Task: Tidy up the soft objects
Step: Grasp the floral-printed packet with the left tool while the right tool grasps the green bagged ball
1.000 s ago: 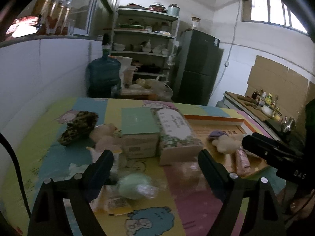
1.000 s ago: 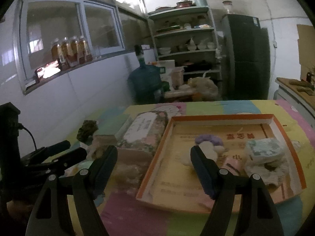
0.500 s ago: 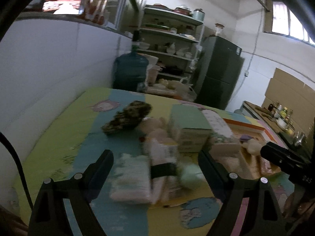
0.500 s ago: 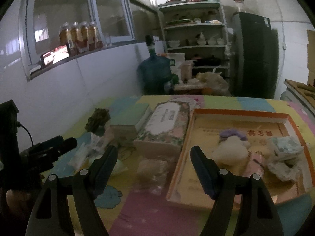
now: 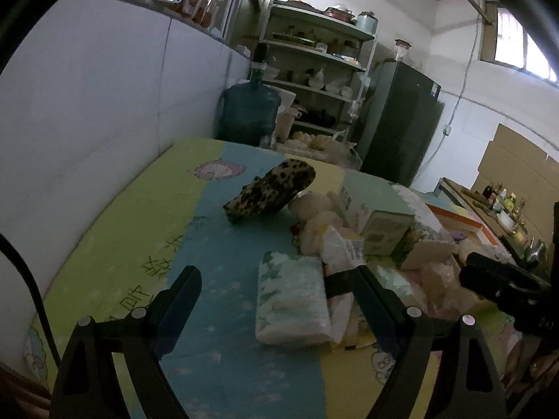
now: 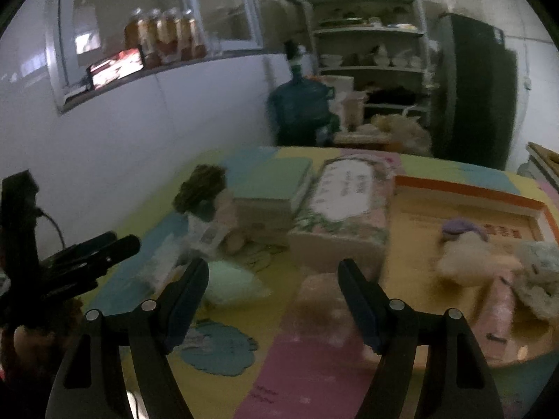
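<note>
Both tongs hang over a table covered with a pastel cartoon-print mat (image 5: 195, 230), angled down toward a loose heap of soft goods, and neither carries anything: the left gripper (image 5: 276, 289) has its black jaws spread wide with only the mat and the near corner of a white-and-green plastic-wrapped tissue pack (image 5: 291, 300) between them, nothing pressed, and the right gripper (image 6: 272, 279) is likewise wide apart and empty, framing a pale pink crinkly pouch (image 6: 323, 296) that lies blurred on the mat just in front of a floral-printed pink tissue box (image 6: 344, 216). The heap seems to be the unsorted stock: a leopard-print fabric pouch (image 5: 270, 190) leans tilted on cream plush lumps at its far edge, a mint-lidded cardboard box (image 6: 276, 188) sits beside the floral box, and a pale green soft packet (image 6: 230, 281) lies near the right gripper's left finger. To the right, an orange-rimmed shallow cardboard tray (image 6: 468, 192) already holds a cream plush toy with a purple cap (image 6: 464, 248) and a crumpled whitish bundle (image 6: 539, 269), so it reads as the collecting place. Judging by the aim, the left hand is lining up on the tissue pack and the right on the pink pouch, jaws kept wide to straddle such squashy, bulky items before closing
</note>
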Demonstrator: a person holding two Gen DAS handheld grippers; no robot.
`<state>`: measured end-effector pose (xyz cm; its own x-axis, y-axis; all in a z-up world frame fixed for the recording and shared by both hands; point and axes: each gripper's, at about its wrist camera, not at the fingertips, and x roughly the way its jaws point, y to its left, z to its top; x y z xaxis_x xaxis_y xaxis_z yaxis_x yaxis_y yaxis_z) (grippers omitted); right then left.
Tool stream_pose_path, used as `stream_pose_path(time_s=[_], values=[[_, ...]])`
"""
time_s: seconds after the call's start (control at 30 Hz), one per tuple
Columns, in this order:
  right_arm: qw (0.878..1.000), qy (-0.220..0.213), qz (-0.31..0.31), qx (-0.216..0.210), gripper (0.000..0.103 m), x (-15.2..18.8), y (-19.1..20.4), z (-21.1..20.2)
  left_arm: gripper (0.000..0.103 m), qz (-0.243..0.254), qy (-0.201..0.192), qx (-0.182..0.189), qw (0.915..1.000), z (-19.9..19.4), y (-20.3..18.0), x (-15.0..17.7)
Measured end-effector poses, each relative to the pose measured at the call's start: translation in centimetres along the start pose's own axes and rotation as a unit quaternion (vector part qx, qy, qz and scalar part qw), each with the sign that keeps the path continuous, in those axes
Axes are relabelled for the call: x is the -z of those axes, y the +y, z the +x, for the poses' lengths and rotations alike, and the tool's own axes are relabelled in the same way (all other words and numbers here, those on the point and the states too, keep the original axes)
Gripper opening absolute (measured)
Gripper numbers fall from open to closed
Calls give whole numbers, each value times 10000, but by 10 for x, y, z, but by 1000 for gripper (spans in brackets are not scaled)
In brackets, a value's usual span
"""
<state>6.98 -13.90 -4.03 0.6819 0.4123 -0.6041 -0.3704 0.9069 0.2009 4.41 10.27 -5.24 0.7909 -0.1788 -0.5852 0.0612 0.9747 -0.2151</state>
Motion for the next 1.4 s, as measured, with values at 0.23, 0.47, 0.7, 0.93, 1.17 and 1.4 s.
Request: stream_pose_path(time_s=[0.23,0.47,0.7,0.93,1.17,1.4], values=[[9971,416,-602,-229,78,7,31,26,88,-63,100,2,9999,7,11,3],[9936,605,-921,-249,78,8,43,45,88,-41,189,39,9998,11,13,7],[9897,806,-1169,-173,78,8,45,62,88,6,275,73,9996,17,15,7],[9876,976,-1219,-147,62,3,42,76,88,66,410,88,9991,29,16,7],[9927,872,-781,-295,47,-4,25,72,88,151,606,154,9979,43,11,7],[9962,619,-442,-421,46,-8,19,59,88,358,785,-20,9963,56,0,8]])
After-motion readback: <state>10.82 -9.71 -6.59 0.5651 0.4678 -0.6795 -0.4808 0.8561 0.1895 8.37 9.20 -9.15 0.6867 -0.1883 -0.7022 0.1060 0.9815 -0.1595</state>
